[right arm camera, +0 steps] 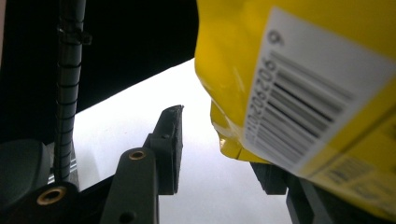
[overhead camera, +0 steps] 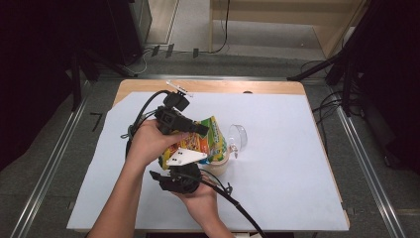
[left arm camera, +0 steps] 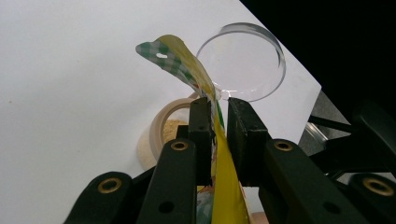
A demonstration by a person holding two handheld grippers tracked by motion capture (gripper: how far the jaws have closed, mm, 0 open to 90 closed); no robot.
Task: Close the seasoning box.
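White sheeting covers the table [overhead camera: 277, 163], which stands on a grey floor with dark stands at both sides. I see my two hands meeting near the middle of that sheet, the left gripper [overhead camera: 194, 128] above and the right gripper [overhead camera: 179, 174] below, both against a yellow-and-green snack bag [overhead camera: 210, 141] held up off the table.

From the left gripper view, my left fingers [left arm camera: 201, 135] are clamped on a thin edge of the bag [left arm camera: 180, 58]; the film runs up between them and curls over to the left at its checked green top. Past the fingertips sits a clear round lid [left arm camera: 245, 60], tilted up on the sheet, and just under the bag a pale cup [left arm camera: 161, 133] with tan contents, its mouth open toward me.

From the right gripper view, my right fingers [right arm camera: 170, 144] stand apart. One finger is clear of the bag with white table showing in the gap; the other sits low and mostly hidden behind the bag's [right arm camera: 233, 74] yellow back, where a white barcode label [right arm camera: 308, 98] fills the upper right. I cannot tell whether that hidden finger touches the film.

In the high view the cup [overhead camera: 218, 166] is directly below the bag, and the lid [overhead camera: 238, 136] lies just beside both on the right.
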